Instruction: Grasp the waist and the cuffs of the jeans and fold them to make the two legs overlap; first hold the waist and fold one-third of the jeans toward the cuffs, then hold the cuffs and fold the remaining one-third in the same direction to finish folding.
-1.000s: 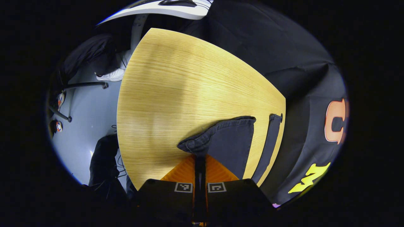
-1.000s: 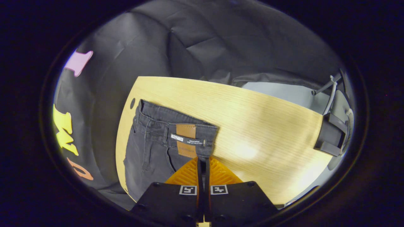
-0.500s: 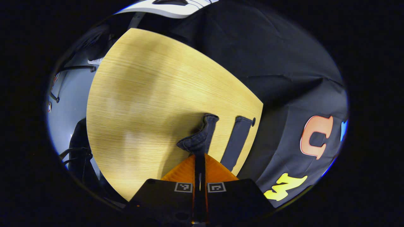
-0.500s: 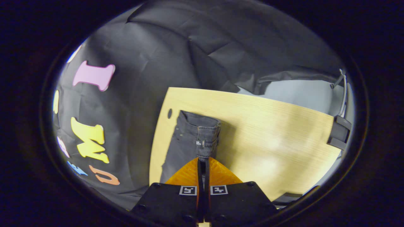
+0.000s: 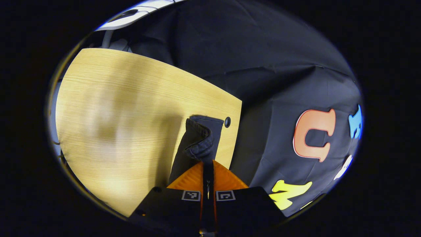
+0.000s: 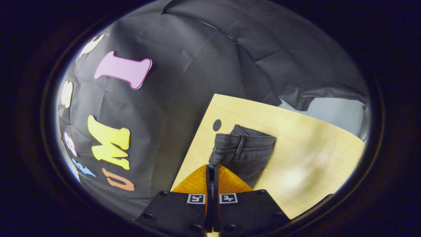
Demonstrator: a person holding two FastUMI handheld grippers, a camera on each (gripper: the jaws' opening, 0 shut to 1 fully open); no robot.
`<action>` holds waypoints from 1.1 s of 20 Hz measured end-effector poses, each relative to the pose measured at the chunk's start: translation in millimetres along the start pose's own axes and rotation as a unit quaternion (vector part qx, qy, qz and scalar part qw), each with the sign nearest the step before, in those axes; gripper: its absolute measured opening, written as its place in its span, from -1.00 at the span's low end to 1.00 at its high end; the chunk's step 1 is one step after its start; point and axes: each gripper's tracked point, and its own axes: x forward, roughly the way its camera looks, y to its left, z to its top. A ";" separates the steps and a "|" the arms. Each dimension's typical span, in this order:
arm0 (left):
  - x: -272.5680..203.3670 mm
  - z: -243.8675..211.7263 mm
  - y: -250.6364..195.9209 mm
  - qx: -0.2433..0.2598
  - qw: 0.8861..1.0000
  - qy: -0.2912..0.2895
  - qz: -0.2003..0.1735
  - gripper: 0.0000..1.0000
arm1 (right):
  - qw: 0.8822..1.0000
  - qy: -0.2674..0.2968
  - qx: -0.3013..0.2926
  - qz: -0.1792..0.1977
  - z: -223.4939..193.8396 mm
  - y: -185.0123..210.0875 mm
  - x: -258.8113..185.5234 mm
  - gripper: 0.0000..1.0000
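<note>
Lying on wooden table (image 5: 115, 131) — dark jeans (image 6: 245, 153), round hole (image 6: 217, 125)

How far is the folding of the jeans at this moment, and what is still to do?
Done or nearly done: the dark grey denim jeans look lengthwise doubled, one leg over the other on the light wooden table. In hand: the left tool pinches a cuff and the right tool pinches the waist, both shut on the cloth. Left: both one-third folds, waist first, then cuffs.
</note>
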 end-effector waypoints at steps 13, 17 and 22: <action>139.7 6.9 -48.4 0.035 0.998 0.000 0.044 -0.94 | 1.000 -0.020 -0.008 -0.013 32.6 17.3 124.7 -0.99; 190.0 5.4 -41.3 0.060 0.997 -0.003 0.056 -0.93 | 0.999 -0.032 -0.035 -0.025 28.9 10.6 162.3 -1.00; 216.5 11.7 -22.7 0.100 0.991 -0.022 0.082 -0.93 | 0.994 -0.038 -0.088 -0.048 24.8 2.8 193.3 -1.00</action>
